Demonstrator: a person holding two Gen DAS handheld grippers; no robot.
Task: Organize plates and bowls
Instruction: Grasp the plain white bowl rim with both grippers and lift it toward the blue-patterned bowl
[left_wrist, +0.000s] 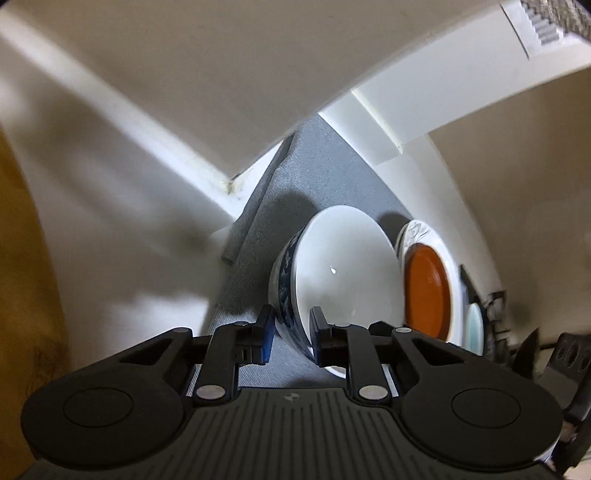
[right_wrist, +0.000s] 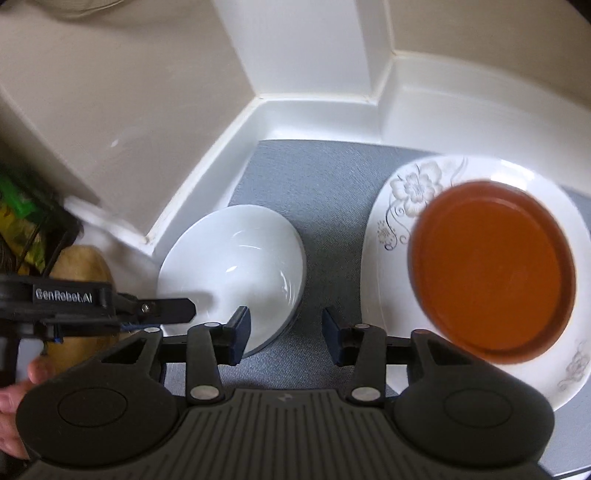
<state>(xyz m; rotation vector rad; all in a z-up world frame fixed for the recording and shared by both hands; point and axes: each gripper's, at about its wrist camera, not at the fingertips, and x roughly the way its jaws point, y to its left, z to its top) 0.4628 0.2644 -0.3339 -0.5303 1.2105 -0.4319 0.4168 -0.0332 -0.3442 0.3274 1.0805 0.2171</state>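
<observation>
A bowl (left_wrist: 347, 273), white inside with a blue pattern outside, stands on a grey mat (left_wrist: 317, 166). My left gripper (left_wrist: 293, 332) is shut on its near rim, one pad outside the wall and one inside. The right wrist view shows the same bowl (right_wrist: 236, 266), with the left gripper's finger (right_wrist: 173, 310) reaching over its left rim. My right gripper (right_wrist: 286, 332) is open above the bowl's right edge and touches nothing. To the right, an orange plate (right_wrist: 491, 273) lies on a white flowered plate (right_wrist: 406, 192).
White raised edges and beige walls (right_wrist: 110, 110) close in the mat (right_wrist: 325, 177) at the back and left. A pale teal dish (left_wrist: 474, 325) lies beyond the orange plate (left_wrist: 424, 291). A yellowish rounded object (right_wrist: 81, 266), green packaging (right_wrist: 14, 206) and a hand (right_wrist: 14, 391) are at the left.
</observation>
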